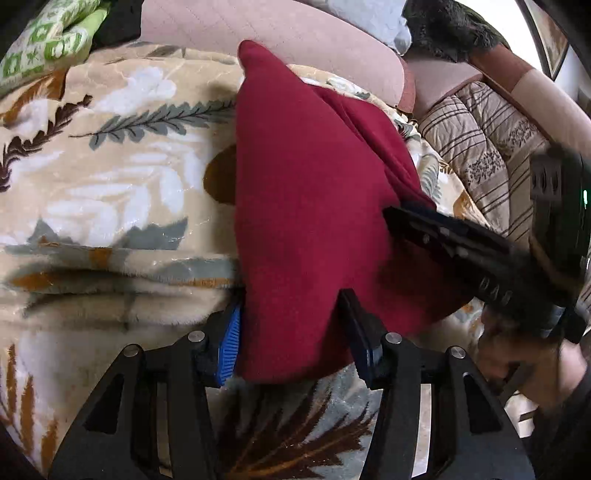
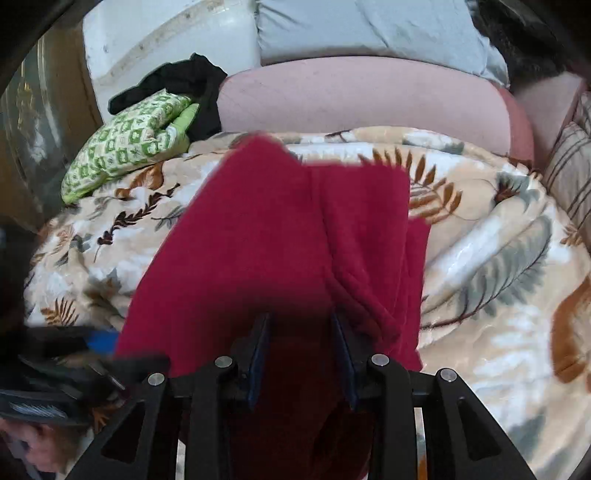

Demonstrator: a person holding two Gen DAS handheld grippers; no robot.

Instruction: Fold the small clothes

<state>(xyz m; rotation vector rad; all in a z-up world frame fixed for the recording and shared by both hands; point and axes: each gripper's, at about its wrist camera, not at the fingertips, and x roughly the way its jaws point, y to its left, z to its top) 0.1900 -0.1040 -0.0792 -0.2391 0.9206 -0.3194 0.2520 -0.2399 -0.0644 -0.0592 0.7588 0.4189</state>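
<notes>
A dark red knit garment [image 1: 306,192] lies stretched over a leaf-patterned beige blanket [image 1: 110,166]. My left gripper [image 1: 291,332] has its jaws around the garment's near edge, the cloth filling the gap between the blue-padded fingers [image 1: 229,339]. The right gripper [image 1: 443,240] comes in from the right and pinches the garment's right side. In the right wrist view the red garment [image 2: 277,236] runs away from my right gripper [image 2: 301,350], whose jaws hold the cloth bunched between them. The left gripper [image 2: 92,343] shows blurred at the lower left.
A green patterned folded cloth [image 2: 125,144] and a black garment [image 2: 177,81] lie at the far left. A pink cushion [image 2: 351,96] and grey pillow [image 2: 369,29] sit behind. A striped quilt [image 1: 487,147] lies to the right.
</notes>
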